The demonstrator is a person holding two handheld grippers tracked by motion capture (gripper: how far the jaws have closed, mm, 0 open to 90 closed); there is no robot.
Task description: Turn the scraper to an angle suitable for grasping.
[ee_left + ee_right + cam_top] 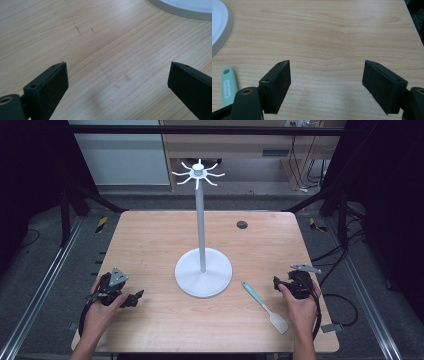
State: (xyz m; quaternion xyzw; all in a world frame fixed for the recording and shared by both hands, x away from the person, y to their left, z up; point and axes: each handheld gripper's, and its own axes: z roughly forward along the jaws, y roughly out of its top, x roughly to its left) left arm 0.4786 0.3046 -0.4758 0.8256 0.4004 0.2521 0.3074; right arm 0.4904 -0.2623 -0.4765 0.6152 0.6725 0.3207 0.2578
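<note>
Both my grippers rest low on the pale wooden table (150,240), jaws spread wide and holding nothing.

My left gripper (117,75) has only bare wood grain between its black jaws; the round white base of the tall white hook stand (203,271) lies well ahead of them, toward the right jaw's side. My right gripper (327,77) is just as wide apart, with empty tabletop between the jaws; the mint-green handle of the spatula with a white blade (229,86) lies just outside its left jaw, apart from it, and the stand's base rim sits farther ahead on that same side. From above, the spatula lies between the stand base and my right hand (300,307).
</note>
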